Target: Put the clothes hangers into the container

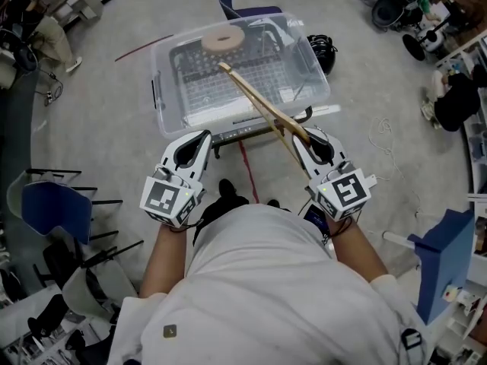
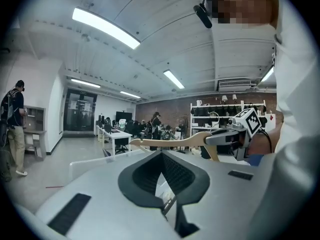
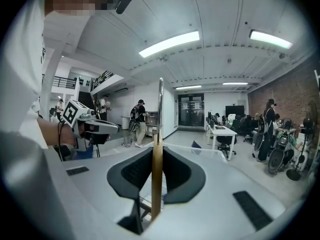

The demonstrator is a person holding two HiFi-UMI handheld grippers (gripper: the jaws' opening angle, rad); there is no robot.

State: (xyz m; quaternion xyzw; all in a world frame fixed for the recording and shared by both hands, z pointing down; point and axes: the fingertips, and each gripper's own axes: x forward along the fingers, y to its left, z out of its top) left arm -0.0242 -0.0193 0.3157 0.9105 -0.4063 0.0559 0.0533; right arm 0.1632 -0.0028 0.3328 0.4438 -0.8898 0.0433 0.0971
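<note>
One clear container (image 1: 161, 101) sits on a low dark stand (image 1: 228, 137) on the floor straight ahead, with a wire grid (image 1: 228, 82) showing through its bottom. A wooden hanger (image 1: 262, 105) is the task's thing: its long arm reaches from the right gripper (image 1: 310, 137) up and left over the container's near edge, and its tip hangs above the middle. It is not yet inside. That gripper pinches the hanger across its flat wood, with a thin metal rod (image 3: 160, 101), probably the hook, standing up past the pads. The left gripper (image 1: 199, 139) holds nothing. Its jaws are drawn together and it waits just short of the near-left corner. A small tan disc (image 1: 223, 39) lies at the far edge.

The main risk is the grip, I think. The pinch is narrow and the arm is long, so the hanger could swing in the jaws on the way down and strike the near edge instead of clearing it. If it is let go this high, it may bounce off the grid or end up propped across the rim. The hook could catch in the grid wires or on the rim and drag the light container on its stand. A tip carried too far could knock the disc off the far edge.
</note>
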